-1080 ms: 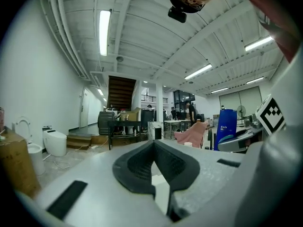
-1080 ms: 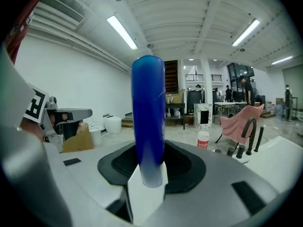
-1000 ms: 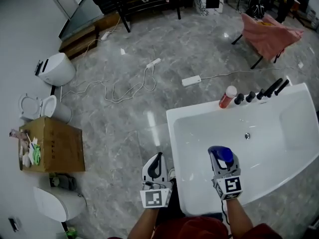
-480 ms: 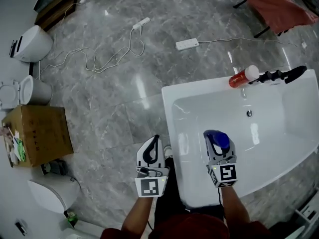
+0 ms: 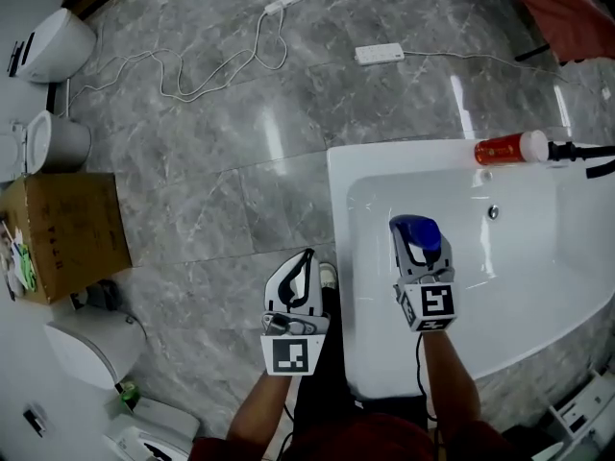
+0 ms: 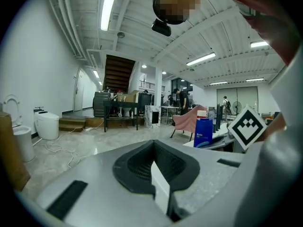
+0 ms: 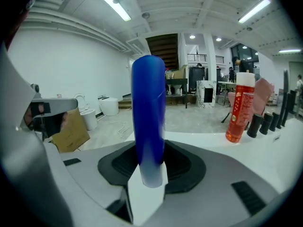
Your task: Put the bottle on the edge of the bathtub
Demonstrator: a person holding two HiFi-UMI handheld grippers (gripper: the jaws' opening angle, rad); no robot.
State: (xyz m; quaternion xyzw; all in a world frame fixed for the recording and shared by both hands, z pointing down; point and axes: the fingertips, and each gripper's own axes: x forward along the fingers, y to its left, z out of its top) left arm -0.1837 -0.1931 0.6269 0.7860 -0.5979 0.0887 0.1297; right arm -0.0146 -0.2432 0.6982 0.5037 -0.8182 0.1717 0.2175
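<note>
There were two bottles: a blue bottle (image 7: 148, 112) between the right gripper's (image 5: 415, 250) jaws and a red bottle (image 5: 509, 149) ahead to its right. There was one bathtub (image 5: 338, 190) and one cardboard box (image 5: 67, 233) left of the left gripper (image 5: 298, 277). Well ahead lay two strips: a nearer power strip (image 5: 379, 54) and a farther power strip (image 5: 282, 3).

grey marble floor (image 5: 207, 200), cardboard box (image 5: 67, 233), white toilet (image 5: 53, 44), power strip (image 5: 379, 54)

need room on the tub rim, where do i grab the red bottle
I'd grip the red bottle mid-body, jaws level, coming across the bathtub. It stands upright on the far rim, with black faucet handles close at its right.
</note>
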